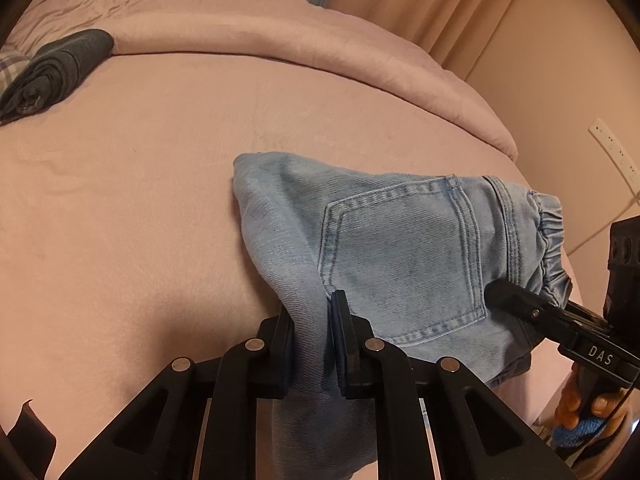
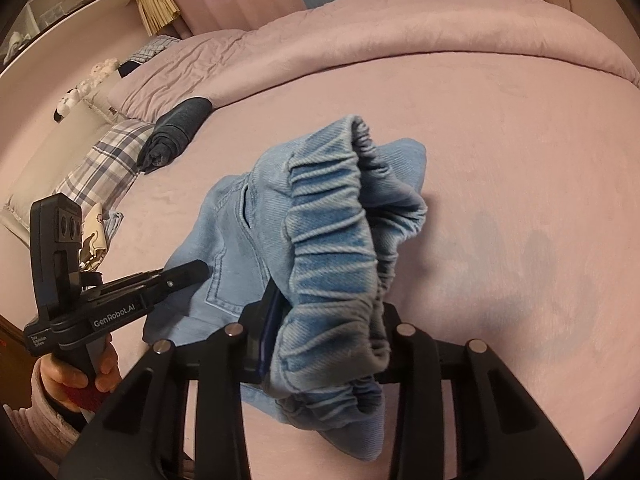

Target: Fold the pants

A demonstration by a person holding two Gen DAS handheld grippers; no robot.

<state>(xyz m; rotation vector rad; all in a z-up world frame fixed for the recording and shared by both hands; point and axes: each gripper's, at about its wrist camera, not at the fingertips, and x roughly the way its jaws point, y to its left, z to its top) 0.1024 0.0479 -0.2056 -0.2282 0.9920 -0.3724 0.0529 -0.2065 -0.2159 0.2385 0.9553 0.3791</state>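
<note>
From the left wrist view, the left tongs [image 1: 310,344] are seen clamped on a bunched fold of light blue denim pants [image 1: 400,248], near the edge beside the back pocket [image 1: 404,264]. The pants are draped over the near right part of a bed [image 1: 140,184] covered in a pink sheet, partly lifted off it. The right tongs [image 1: 516,300] are seen at the far right, closed on the elastic waistband [image 1: 548,240]. A rolled dark garment [image 1: 52,72] is laid well apart at the far left, next to a folded pink duvet [image 1: 280,28]. From the right wrist view, the right tongs [image 2: 320,344] are seen gripping the gathered waistband [image 2: 336,248], which is raised above the sheet. The left tongs [image 2: 188,274] are pressed against the pants [image 2: 224,248] at the left, held by a hand [image 2: 76,376]. A plaid pillow [image 2: 100,164] is seen beyond.
</note>
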